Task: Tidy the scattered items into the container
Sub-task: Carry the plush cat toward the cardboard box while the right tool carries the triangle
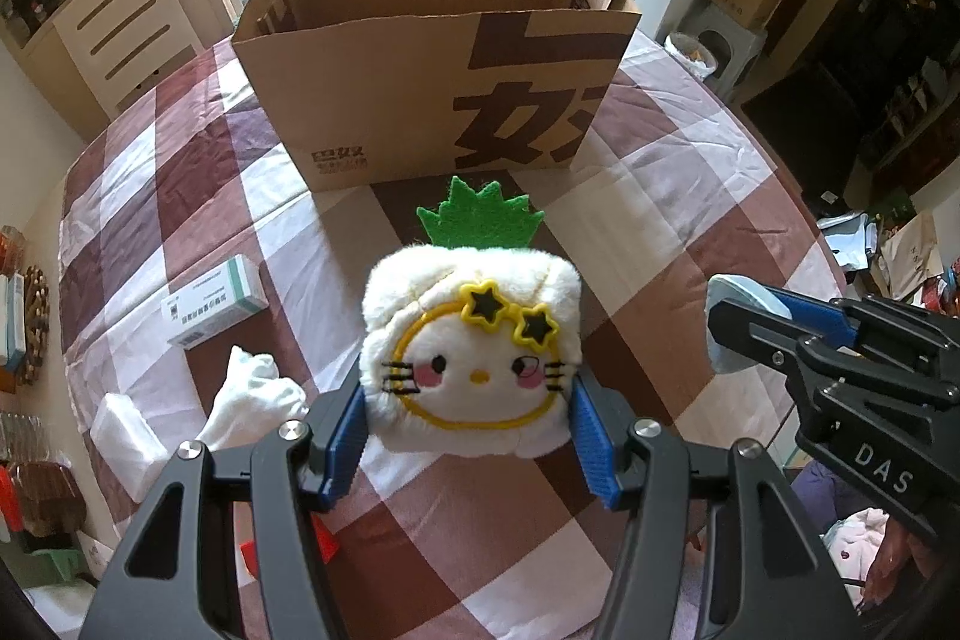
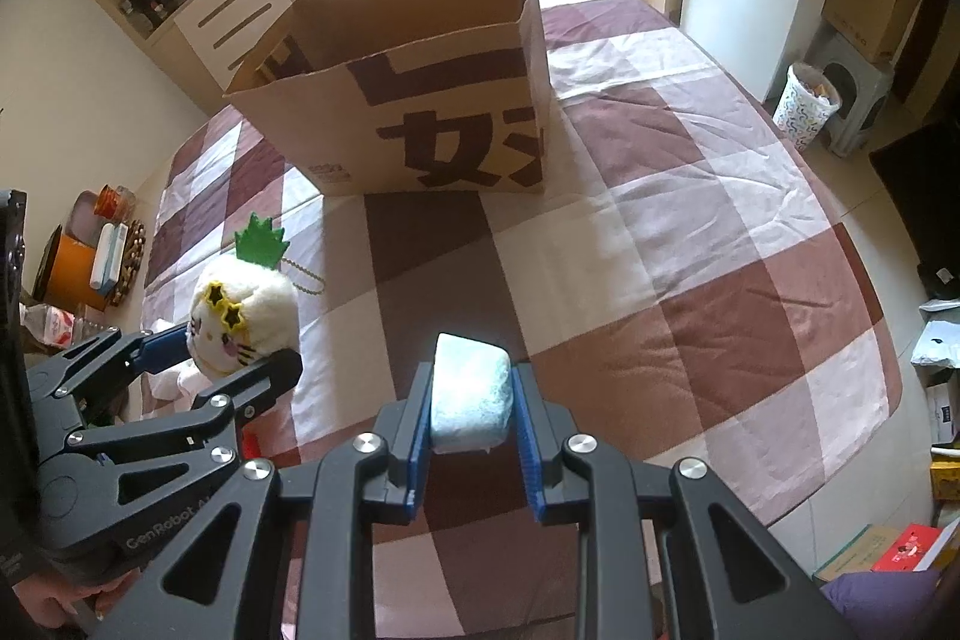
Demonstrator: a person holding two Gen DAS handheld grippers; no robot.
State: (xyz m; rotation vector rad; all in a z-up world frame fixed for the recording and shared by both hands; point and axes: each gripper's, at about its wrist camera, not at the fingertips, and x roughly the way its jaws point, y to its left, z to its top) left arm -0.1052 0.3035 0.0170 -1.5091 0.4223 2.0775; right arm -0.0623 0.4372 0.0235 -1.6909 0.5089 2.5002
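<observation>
While the left wrist view looks down over a brown-and-white checked worktop (image 1: 540, 532), an open cardboard box (image 1: 432, 58) stands upright in the upper middle of the frame. Its top is open and the inside walls are bare as far as they show; its floor is hidden. Below it, at centre frame, the left hand-held gripper (image 1: 468, 436) is closed on a white plush toy (image 1: 474, 346) with a green felt crown and yellow star glasses, one blue pad pressing each side. At the left of the frame a small white-and-green carton (image 1: 213, 301) and a crumpled white cloth (image 1: 258, 400) lie on the worktop, well apart from the box. The right hand-held gripper (image 1: 729, 331) enters at the right edge, with a pale blue sponge (image 1: 741, 298) between its fingers.

From the right wrist view, the cardboard box (image 2: 420, 100) sits in the upper middle, and again only its bare inner walls show. At lower centre the right hand-held gripper (image 2: 471, 403) pinches the pale blue sponge (image 2: 471, 388) narrowly between both pads, above the worktop (image 2: 690, 280). At the left, the left hand-held gripper (image 2: 222, 352) grips the plush toy (image 2: 246, 316), whose bead chain trails to the right.
</observation>
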